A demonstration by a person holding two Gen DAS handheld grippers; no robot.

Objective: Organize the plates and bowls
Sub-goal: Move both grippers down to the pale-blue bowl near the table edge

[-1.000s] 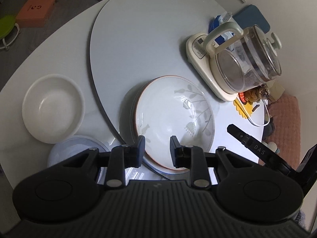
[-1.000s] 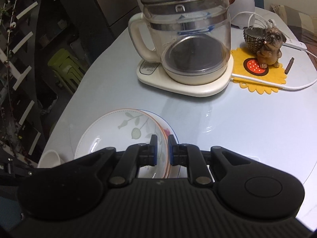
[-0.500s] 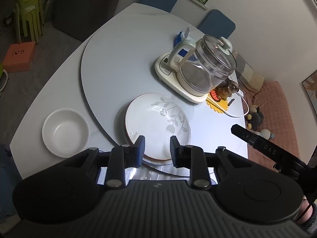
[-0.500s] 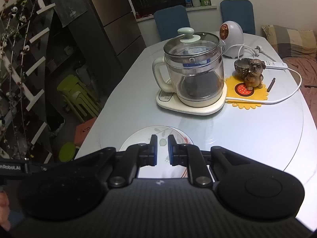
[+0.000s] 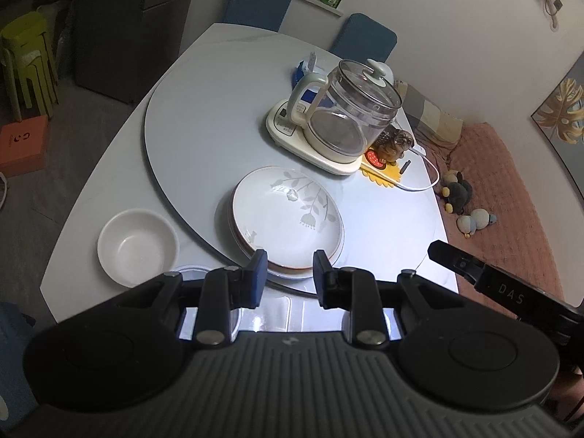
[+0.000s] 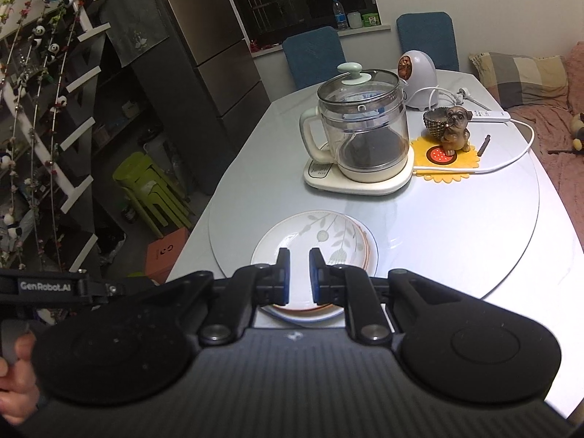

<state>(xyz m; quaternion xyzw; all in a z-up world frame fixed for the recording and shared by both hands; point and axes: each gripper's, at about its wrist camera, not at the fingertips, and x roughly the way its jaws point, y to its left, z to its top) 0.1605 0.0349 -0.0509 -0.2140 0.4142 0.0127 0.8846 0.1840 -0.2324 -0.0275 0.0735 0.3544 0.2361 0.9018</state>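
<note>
A stack of plates (image 5: 286, 221) with a leaf-patterned white plate on top sits on the grey turntable (image 5: 204, 138); it also shows in the right wrist view (image 6: 314, 241). A white bowl (image 5: 138, 246) stands on the table left of the stack, with a pale blue dish (image 5: 189, 269) partly hidden behind my left gripper. My left gripper (image 5: 286, 272) is open and empty, held high above the near rim of the stack. My right gripper (image 6: 299, 270) has its jaws slightly apart and empty, also high above the stack.
A glass kettle on a cream base (image 5: 346, 124) stands behind the plates, also in the right wrist view (image 6: 361, 135). A dog figurine on a yellow mat (image 6: 452, 135), a white cable (image 6: 511, 160) and a white appliance (image 6: 419, 76) lie beyond. Two blue chairs stand at the far edge.
Both grippers have risen and pulled back from the plate stack, so the whole table now shows. The plates and bowl have not moved. The right jaws have opened a little.
</note>
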